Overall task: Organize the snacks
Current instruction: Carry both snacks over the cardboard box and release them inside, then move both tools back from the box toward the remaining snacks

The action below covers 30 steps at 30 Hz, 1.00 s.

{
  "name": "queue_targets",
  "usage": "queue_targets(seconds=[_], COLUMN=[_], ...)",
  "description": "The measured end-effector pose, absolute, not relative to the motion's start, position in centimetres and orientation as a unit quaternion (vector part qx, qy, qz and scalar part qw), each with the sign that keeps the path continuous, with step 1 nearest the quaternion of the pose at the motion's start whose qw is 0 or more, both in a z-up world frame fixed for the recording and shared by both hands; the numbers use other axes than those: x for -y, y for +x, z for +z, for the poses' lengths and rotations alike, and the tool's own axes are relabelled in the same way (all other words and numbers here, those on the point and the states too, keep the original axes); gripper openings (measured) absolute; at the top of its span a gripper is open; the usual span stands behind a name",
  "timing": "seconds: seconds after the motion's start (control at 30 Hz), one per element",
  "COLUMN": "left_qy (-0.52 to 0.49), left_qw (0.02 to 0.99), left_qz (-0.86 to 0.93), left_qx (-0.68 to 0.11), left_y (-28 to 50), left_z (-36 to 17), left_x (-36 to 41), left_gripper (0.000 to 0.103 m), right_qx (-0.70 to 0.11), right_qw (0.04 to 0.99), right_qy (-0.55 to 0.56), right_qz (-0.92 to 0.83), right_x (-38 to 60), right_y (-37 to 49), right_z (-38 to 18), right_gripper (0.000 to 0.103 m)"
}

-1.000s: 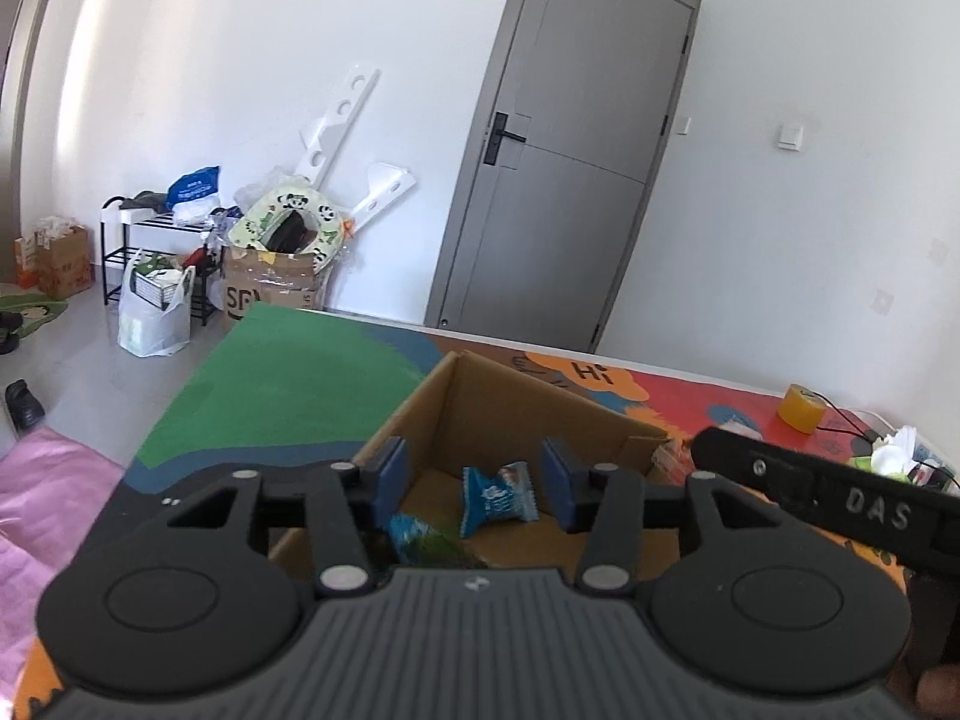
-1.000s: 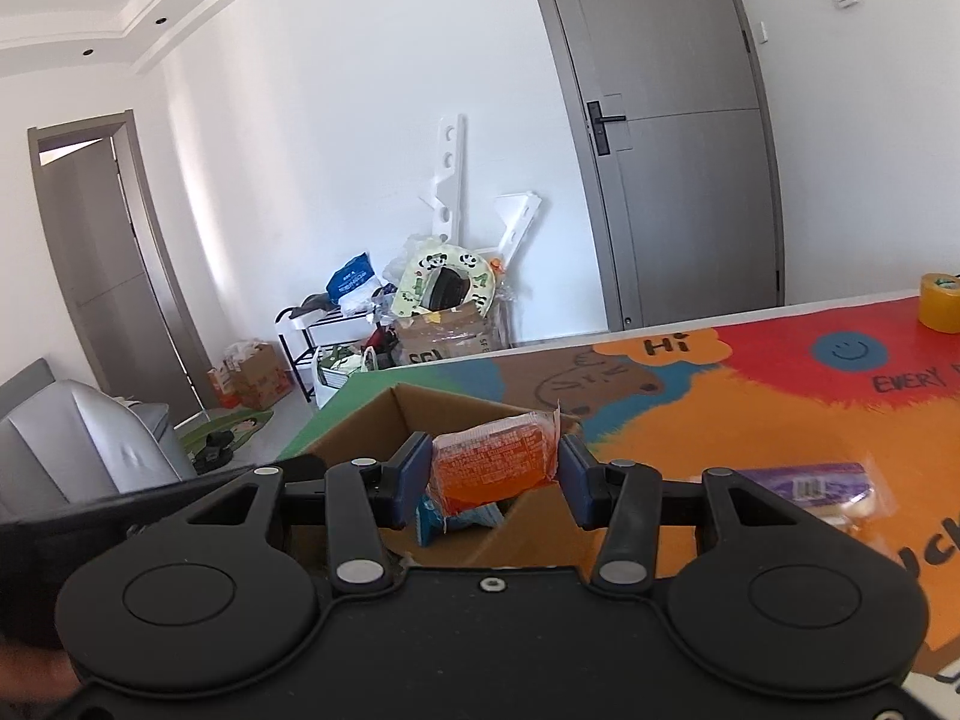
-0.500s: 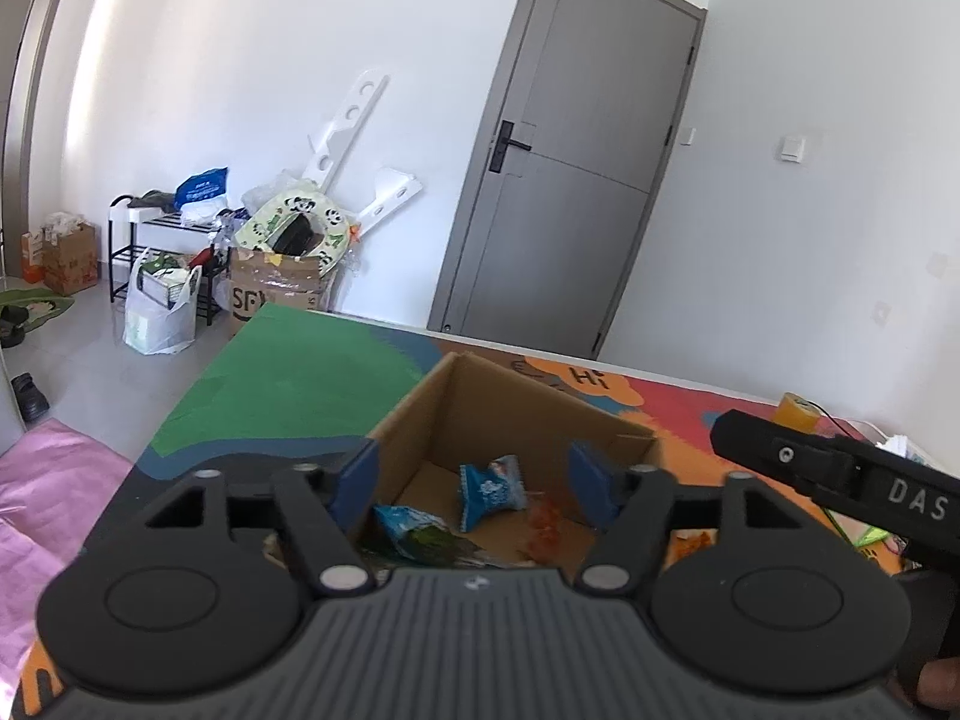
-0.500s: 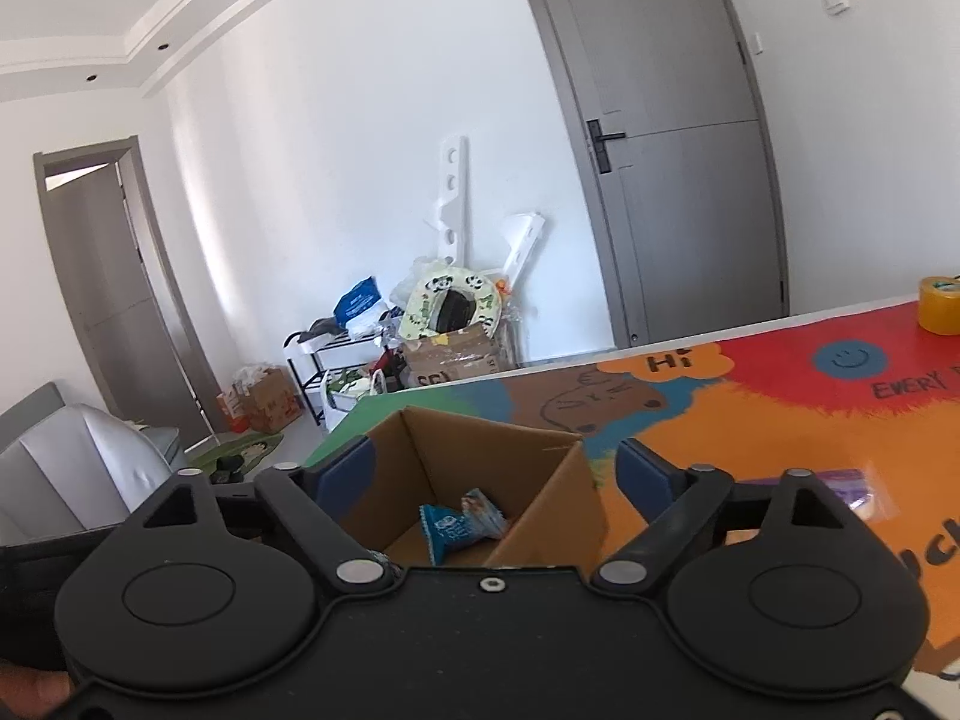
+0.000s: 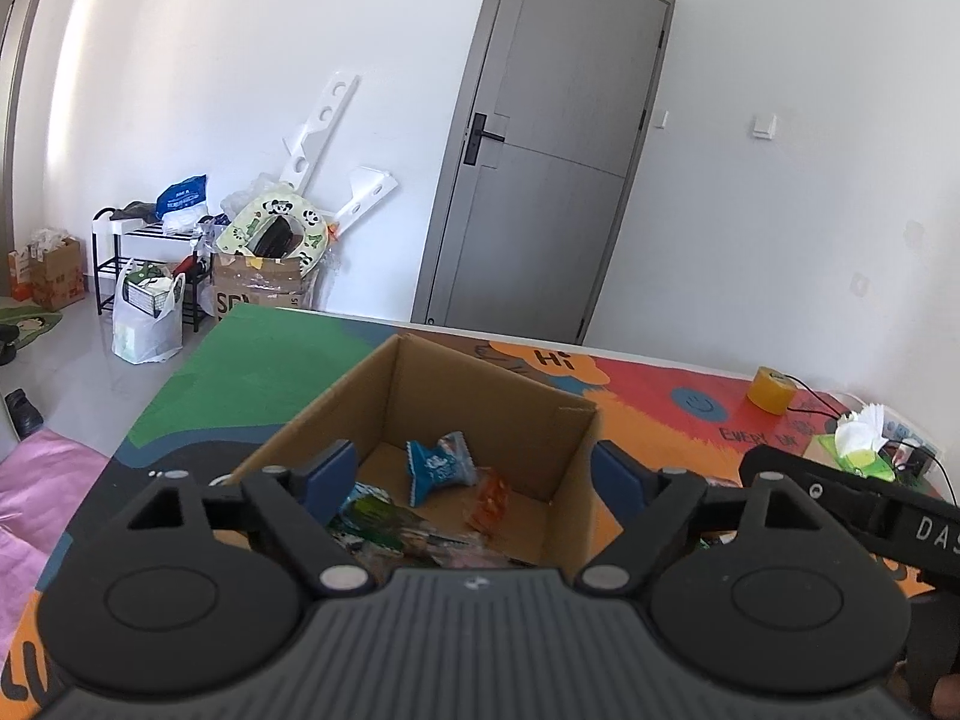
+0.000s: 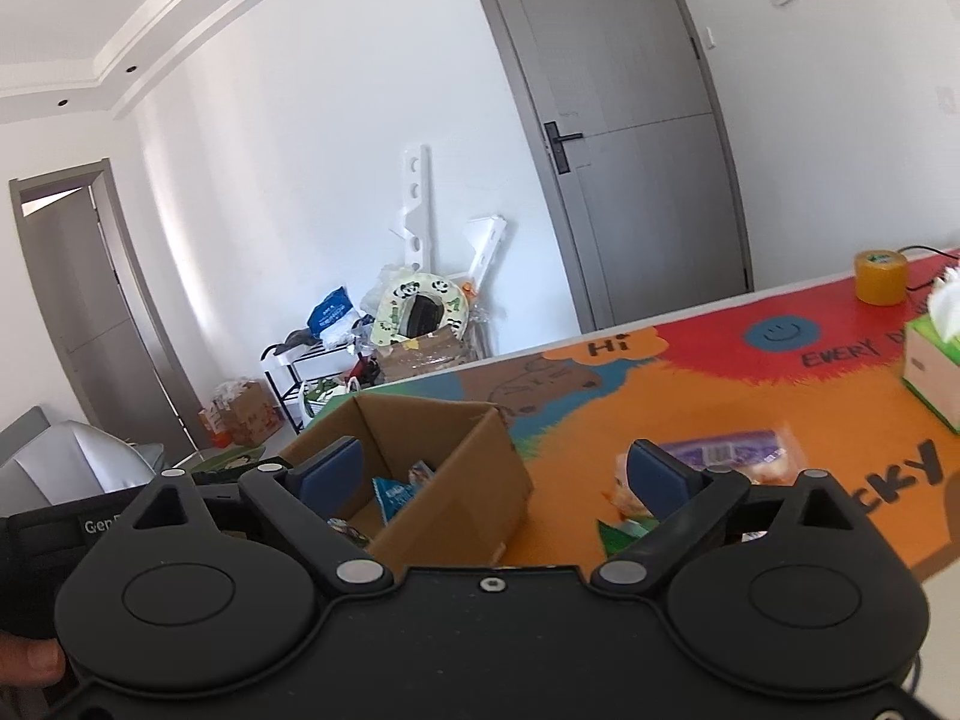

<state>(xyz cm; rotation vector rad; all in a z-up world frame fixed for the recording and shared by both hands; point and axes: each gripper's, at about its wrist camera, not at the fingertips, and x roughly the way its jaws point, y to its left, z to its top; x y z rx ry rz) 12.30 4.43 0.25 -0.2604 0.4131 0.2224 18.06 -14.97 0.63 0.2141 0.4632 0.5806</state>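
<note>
An open cardboard box (image 5: 432, 396) stands on the colourful table mat; it also shows in the right wrist view (image 6: 480, 480). Inside lie a blue snack packet (image 5: 438, 465), an orange packet (image 5: 489, 501) and a green packet (image 5: 375, 519). My left gripper (image 5: 480, 474) is open and empty just above the box's near side. My right gripper (image 6: 495, 471) is open and empty, over the box's right wall. On the mat to the right of the box lie a purple packet (image 6: 729, 453), an orange-and-white packet (image 6: 624, 489) and a green packet (image 6: 618, 534).
A yellow tape roll (image 6: 880, 277) and a green tissue box (image 6: 933, 366) stand at the mat's far right. The table's far edge faces a grey door (image 5: 540, 180). Floor clutter and a shelf rack (image 5: 150, 264) lie beyond the left edge.
My right gripper opened and let go of the orange packet, which now lies in the box, then swung to the right. My left gripper also opened wide.
</note>
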Motion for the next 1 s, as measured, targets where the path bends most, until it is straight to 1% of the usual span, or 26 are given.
queue_targets(seconds=[0.27, 0.37, 1.0], left_qy=[-0.125, -0.120, -0.094], left_qw=[0.964, 0.965, 0.969], left_qz=[0.101, 0.091, 0.040], left_qx=[-0.212, -0.213, -0.225], left_y=[12.2, 12.3, 13.5], left_z=[0.1, 0.2, 0.0], left_x=[-2.4, -1.5, 4.3], left_gripper=[0.084, 0.084, 0.084], right_qx=[-0.238, -0.241, -0.248], right_qw=[0.928, 0.929, 0.937], right_qy=[0.108, 0.112, 0.133], right_qz=[0.266, 0.257, 0.204], right_x=[17.5, 18.7, 25.2], right_y=[17.3, 17.1, 16.1], right_z=[0.1, -0.1, -0.8], right_gripper=[0.099, 0.102, 0.103])
